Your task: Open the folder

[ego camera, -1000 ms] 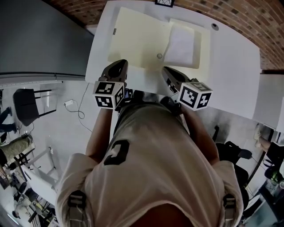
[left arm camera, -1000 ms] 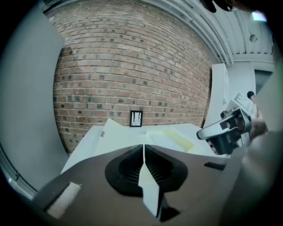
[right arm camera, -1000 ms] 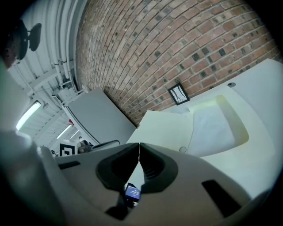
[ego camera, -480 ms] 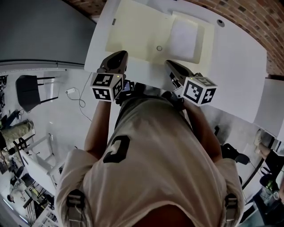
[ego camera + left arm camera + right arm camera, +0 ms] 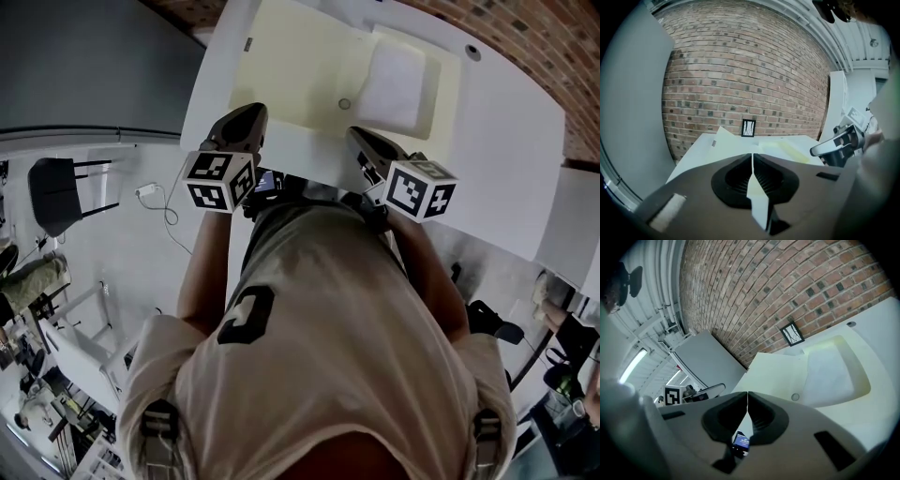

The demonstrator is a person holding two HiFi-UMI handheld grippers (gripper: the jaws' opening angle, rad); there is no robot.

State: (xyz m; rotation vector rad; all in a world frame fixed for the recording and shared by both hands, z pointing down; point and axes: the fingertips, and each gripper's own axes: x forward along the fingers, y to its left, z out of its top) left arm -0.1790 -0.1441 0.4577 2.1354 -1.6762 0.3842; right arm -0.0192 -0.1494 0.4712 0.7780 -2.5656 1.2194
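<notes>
Left gripper (image 5: 249, 114) clenched, empty | right gripper (image 5: 359, 137) clenched, empty | both over near table (image 5: 506, 141) edge, just beside pale folder (image 5: 300, 66) lying flat

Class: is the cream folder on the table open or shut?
Open. The folder lies spread in two halves on the table, with a white sheet exposed on its right half.

Table: you have a white table (image 5: 506, 150) before you.
On it: a pale yellow folder (image 5: 300, 70) lies open on your left half.
Far right: a small round cap (image 5: 473, 53).
</notes>
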